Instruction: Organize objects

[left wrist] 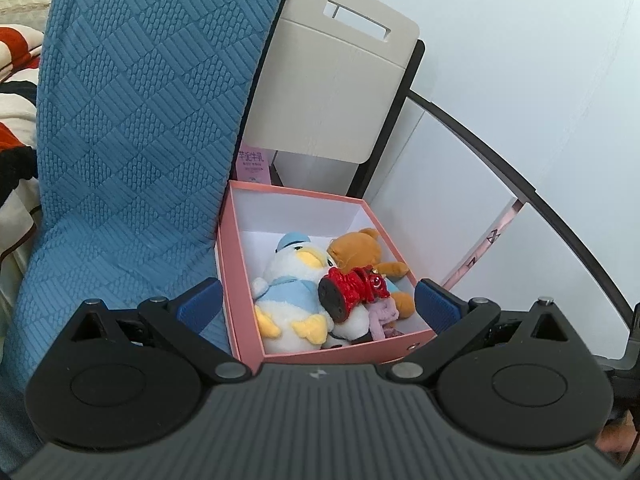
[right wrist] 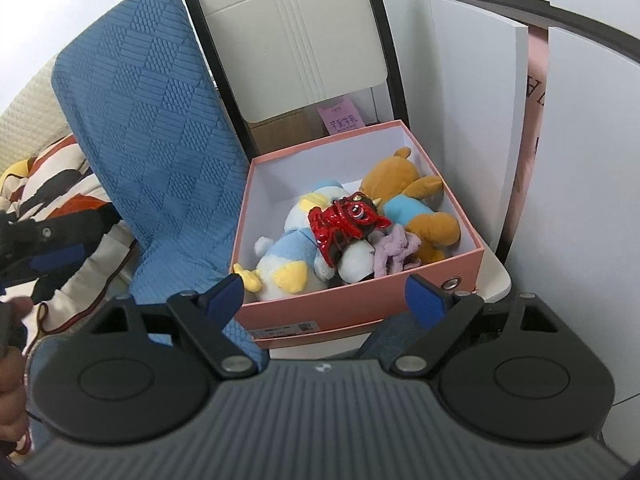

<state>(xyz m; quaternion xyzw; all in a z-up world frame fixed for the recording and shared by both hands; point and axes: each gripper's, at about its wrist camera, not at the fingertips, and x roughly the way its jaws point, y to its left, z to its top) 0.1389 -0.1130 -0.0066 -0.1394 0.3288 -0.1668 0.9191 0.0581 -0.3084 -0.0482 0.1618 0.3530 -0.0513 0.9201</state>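
A pink box (left wrist: 240, 280) (right wrist: 360, 308) with white inside sits on a chair seat. In it lie a white and blue penguin plush (left wrist: 288, 296) (right wrist: 288, 248), a brown bear plush (left wrist: 356, 250) (right wrist: 404, 184), a red lion-dance figure (left wrist: 352, 288) (right wrist: 344, 224) and a lilac plush (left wrist: 382, 310) (right wrist: 394, 250). My left gripper (left wrist: 318, 304) is open and empty, just before the box's near edge. My right gripper (right wrist: 324, 298) is open and empty, above the box's front wall. The left gripper also shows at the left edge of the right wrist view (right wrist: 52, 248).
A blue textured cushion (left wrist: 136, 140) (right wrist: 160, 140) leans against the box's left side. The beige chair back (left wrist: 332, 80) (right wrist: 296, 36) stands behind the box, with a pink carton (left wrist: 251, 164) (right wrist: 342, 120) behind it. White panels (left wrist: 500, 208) are on the right. A striped blanket (right wrist: 76, 208) lies left.
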